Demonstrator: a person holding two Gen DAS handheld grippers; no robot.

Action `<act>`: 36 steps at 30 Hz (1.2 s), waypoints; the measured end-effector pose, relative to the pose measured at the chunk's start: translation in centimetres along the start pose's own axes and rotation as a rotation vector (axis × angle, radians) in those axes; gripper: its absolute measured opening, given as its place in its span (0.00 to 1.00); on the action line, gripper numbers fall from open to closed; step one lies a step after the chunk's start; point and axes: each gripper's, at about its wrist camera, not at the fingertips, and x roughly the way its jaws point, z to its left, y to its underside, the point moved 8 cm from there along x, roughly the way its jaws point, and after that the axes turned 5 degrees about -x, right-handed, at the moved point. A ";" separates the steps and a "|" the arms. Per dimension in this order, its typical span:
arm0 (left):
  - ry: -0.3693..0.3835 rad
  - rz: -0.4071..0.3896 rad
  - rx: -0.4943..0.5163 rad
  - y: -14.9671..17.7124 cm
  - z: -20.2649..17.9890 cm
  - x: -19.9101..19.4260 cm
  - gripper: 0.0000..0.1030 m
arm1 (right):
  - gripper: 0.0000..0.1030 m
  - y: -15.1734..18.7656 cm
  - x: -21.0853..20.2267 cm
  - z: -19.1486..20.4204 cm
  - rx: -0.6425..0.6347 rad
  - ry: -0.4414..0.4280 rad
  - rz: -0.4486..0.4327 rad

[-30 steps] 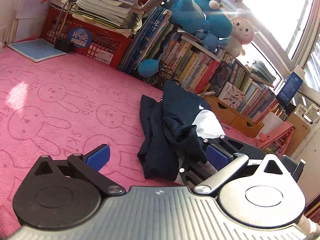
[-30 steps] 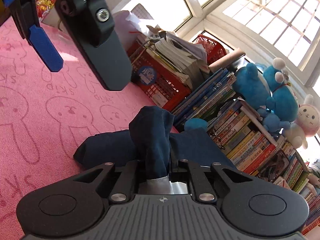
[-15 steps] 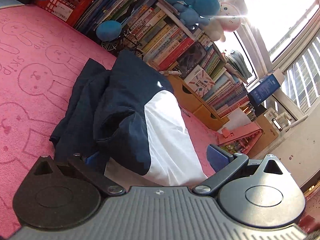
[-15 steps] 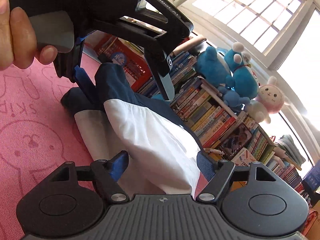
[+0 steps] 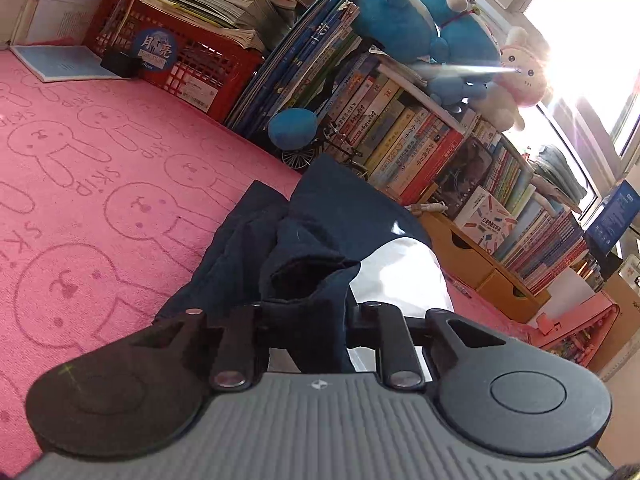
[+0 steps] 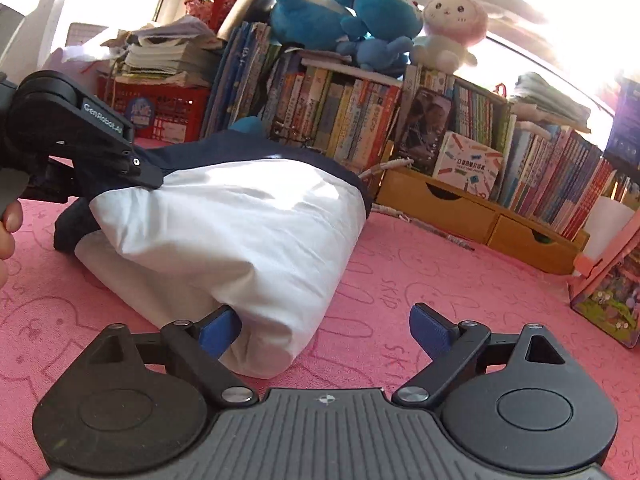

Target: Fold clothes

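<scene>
A navy and white garment (image 5: 332,208) lies bunched on the pink rabbit-print mat (image 5: 100,184). In the left wrist view my left gripper (image 5: 308,314) has its jaws closing, pinched on a raised navy fold of the garment. The right wrist view shows that same left gripper (image 6: 146,174) at the garment's top left, where navy meets white. My right gripper (image 6: 324,332) sits low at the near end of the garment's white part (image 6: 240,232), its jaws opening wide. Its left blue pad (image 6: 218,334) touches the white roll, and the right pad (image 6: 430,330) stands free over the mat.
A row of books (image 6: 340,112) with plush toys (image 6: 348,12) on top lines the back. A red crate (image 5: 180,60) with stacked papers stands at the far left, wooden drawers (image 6: 472,208) at the right. A person's hand (image 6: 8,224) holds the left gripper.
My left gripper moved in over the garment and went from wide open to shut on the navy fold. My right gripper let go of the navy cloth, rolled, and shifted to the white end.
</scene>
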 end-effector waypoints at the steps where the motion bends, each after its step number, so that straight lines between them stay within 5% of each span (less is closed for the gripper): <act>1: -0.020 -0.009 0.016 -0.2 0.3 -0.2 0.19 | 0.96 0.5 0.2 -0.5 0.035 -0.004 0.016; 5: -0.046 0.004 0.032 -0.1 1.7 -0.5 0.20 | 0.98 1.7 0.4 -1.0 0.124 -0.023 0.046; 12: -0.108 -0.033 0.104 -0.2 3.3 -1.7 0.26 | 1.00 0.0 0.3 2.6 -0.184 0.099 -0.039; 14: -0.159 -0.042 0.160 0.0 3.7 -1.8 0.36 | 1.00 0.1 0.6 3.1 -0.215 0.112 -0.028; 23: -0.232 0.032 0.242 1.0 3.9 -0.8 0.39 | 1.00 0.2 1.5 0.1 0.014 0.009 0.026; 27: -0.286 0.036 0.311 1.5 3.4 -0.7 0.40 | 1.00 -1.5 2.2 2.2 -0.139 0.049 -0.013; 30: -0.372 0.021 0.408 1.9 3.0 -0.7 0.51 | 1.00 -1.7 2.5 3.3 -0.317 0.149 -0.071; 36: -0.377 0.039 0.415 1.9 3.2 -0.5 0.65 | 1.00 -0.4 1.6 0.1 -0.271 0.108 -0.051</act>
